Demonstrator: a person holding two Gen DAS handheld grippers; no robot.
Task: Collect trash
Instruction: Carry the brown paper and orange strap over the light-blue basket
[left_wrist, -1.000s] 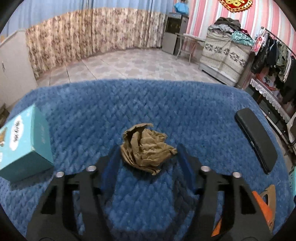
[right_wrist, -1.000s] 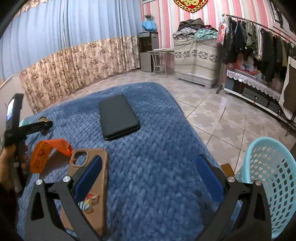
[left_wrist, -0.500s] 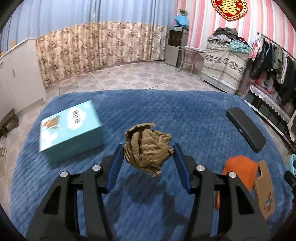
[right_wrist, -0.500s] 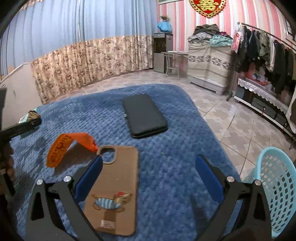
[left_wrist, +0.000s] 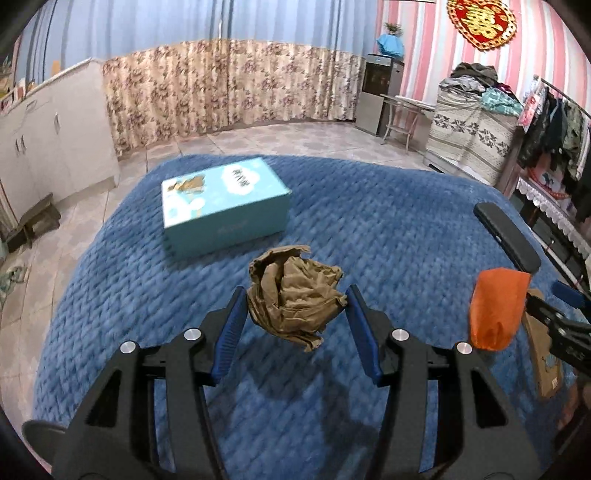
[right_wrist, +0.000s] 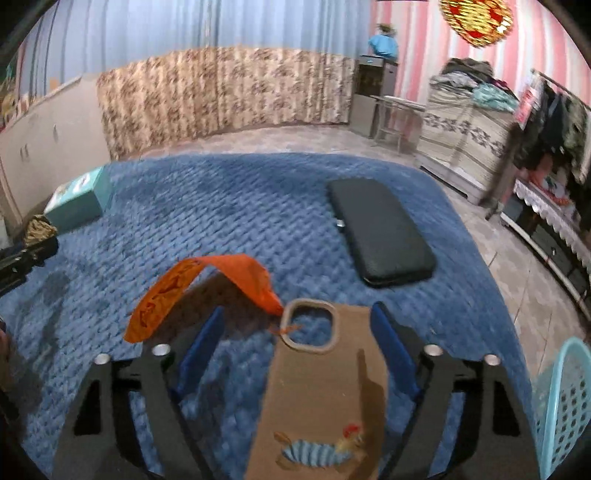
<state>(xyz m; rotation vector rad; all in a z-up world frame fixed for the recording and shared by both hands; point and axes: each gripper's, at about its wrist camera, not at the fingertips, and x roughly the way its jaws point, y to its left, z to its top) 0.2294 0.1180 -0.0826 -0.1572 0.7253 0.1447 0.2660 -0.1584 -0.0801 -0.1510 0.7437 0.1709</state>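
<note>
Two grippers over blue blanket; paper wad held, wrapper not yet taken.

Left gripper (left_wrist: 295, 314): jaws pinching a crumpled brown paper wad (left_wrist: 295, 295), lifted clear of the blanket (left_wrist: 388, 229), nearer than the teal box (left_wrist: 225, 206). Right gripper (right_wrist: 295, 343): jaws closing, pads touching nothing; beneath and between them lies a brown phone case (right_wrist: 321, 398). Orange wrapper (right_wrist: 207, 288) arches on the blanket just beyond the left pad, one end at the case's camera cutout. Black phone (right_wrist: 380, 232) lies further off. Light blue basket (right_wrist: 565, 410) stands off the blanket's right edge.
</note>
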